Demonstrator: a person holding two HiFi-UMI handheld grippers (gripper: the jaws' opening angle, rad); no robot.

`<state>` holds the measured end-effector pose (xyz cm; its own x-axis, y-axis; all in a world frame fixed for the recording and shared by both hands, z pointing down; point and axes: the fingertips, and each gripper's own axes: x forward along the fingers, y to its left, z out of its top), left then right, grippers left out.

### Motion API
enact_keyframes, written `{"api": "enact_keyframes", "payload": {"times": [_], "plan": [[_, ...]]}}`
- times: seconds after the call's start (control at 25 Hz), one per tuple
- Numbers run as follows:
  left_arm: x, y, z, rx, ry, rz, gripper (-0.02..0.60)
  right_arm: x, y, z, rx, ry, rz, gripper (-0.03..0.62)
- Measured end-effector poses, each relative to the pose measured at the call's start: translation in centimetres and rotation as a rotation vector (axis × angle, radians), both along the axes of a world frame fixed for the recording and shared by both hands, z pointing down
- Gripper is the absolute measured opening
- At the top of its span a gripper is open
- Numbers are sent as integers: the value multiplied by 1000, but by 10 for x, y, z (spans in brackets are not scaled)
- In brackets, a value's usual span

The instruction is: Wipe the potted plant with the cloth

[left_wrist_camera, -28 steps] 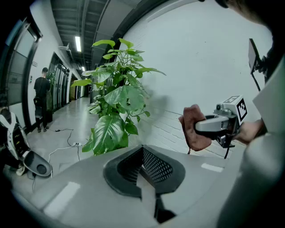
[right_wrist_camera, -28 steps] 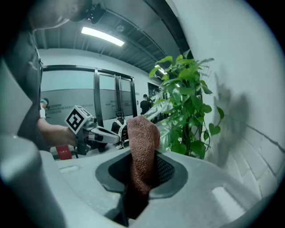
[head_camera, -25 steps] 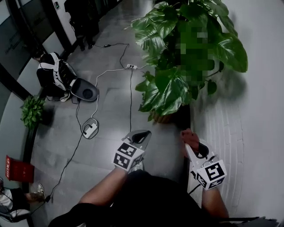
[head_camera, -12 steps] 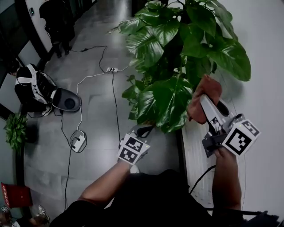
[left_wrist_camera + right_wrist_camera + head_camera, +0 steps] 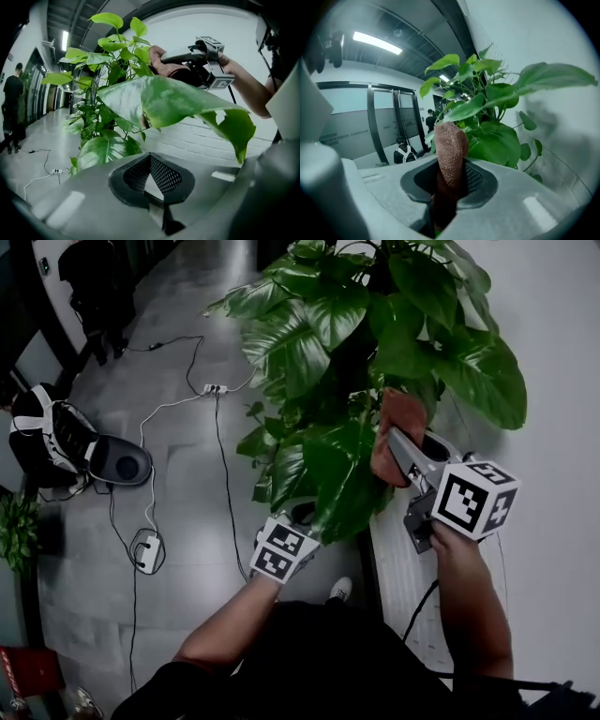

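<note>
The potted plant point(image 5: 366, 343) with broad green leaves fills the top of the head view. My right gripper point(image 5: 392, 435) is shut on a reddish-brown cloth point(image 5: 403, 413), and the cloth lies against the leaves at the plant's right side. In the right gripper view the cloth point(image 5: 451, 145) stands up out of the right gripper point(image 5: 450, 164), with leaves point(image 5: 494, 136) just beyond it. My left gripper point(image 5: 302, 515) sits low under a drooping leaf, its tips partly hidden. In the left gripper view the left gripper point(image 5: 150, 157) is shut on nothing below a big leaf point(image 5: 164, 101).
A white wall point(image 5: 553, 381) and a white brick ledge point(image 5: 403, 577) close off the right. On the grey floor lie a power strip with cables point(image 5: 214, 388), a backpack point(image 5: 42, 437) and a dark round device point(image 5: 122, 465). A person point(image 5: 94, 287) stands far left.
My right gripper has risen from waist height with the cloth and moved in against the leaves. My left gripper has come in under a low leaf.
</note>
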<state>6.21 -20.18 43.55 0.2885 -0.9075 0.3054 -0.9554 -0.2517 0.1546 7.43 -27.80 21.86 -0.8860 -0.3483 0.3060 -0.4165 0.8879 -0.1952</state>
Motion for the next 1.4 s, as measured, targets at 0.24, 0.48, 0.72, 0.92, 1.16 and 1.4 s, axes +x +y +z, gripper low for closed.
{"api": "enact_keyframes", "payload": {"times": [0.24, 0.48, 0.72, 0.92, 1.16, 1.4], "plan": [[3, -3, -1, 3, -15, -2, 17, -6, -13, 56, -129, 49, -9, 69], [1, -2, 9, 22, -31, -11, 17, -2, -11, 99, -260, 46, 10, 69], [10, 1, 15, 26, -47, 29, 17, 7, 4, 125, -315, 23, 55, 69], [11, 3, 18, 18, -48, 30, 17, 14, 18, 143, -358, 21, 66, 69], [13, 4, 14, 26, -64, 37, 17, 13, 40, 150, -382, 13, 46, 69], [16, 12, 14, 18, -79, 56, 17, 14, 60, 154, -327, 54, 25, 69]]}}
